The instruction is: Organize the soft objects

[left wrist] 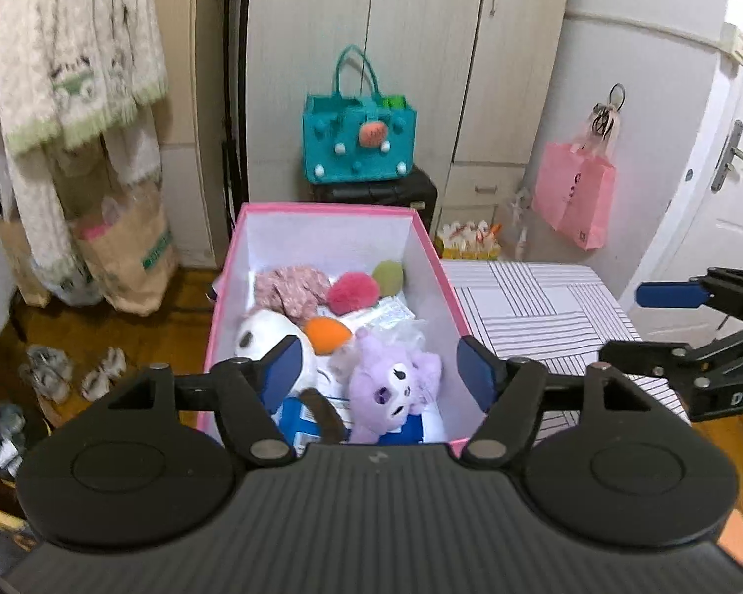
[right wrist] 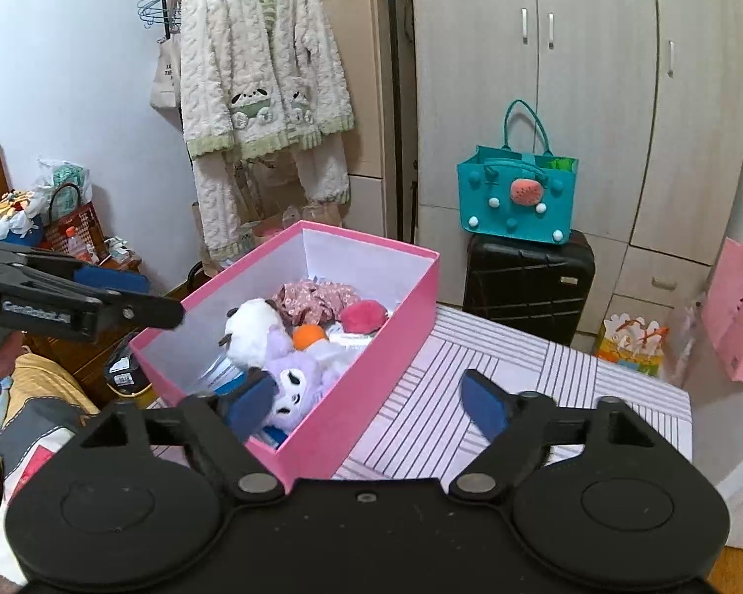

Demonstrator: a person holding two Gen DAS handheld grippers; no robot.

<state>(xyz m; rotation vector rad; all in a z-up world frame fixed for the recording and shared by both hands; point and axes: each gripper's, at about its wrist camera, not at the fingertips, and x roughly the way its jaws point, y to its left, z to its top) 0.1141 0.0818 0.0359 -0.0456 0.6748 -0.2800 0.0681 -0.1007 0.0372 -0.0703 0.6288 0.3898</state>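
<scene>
With the purple plush cat [left wrist: 396, 386], white plush toy [left wrist: 267, 341] and fluffy pompoms lying inside the pink cardboard box [left wrist: 433, 252] on the striped table [left wrist: 545, 307], both the left gripper [left wrist: 379, 371] and right gripper [right wrist: 366, 401] hover wide and empty, so the packing looks nearly finished and the next move likely calls for finding any remaining soft item.

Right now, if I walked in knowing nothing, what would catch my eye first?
Probably the pink box on the striped table, heaped with soft toys: a purple plush nearest, a white plush beside it. Behind, a teal bag sits atop a black suitcase. Both tools, left tool and right tool, hover open, holding nothing.
</scene>
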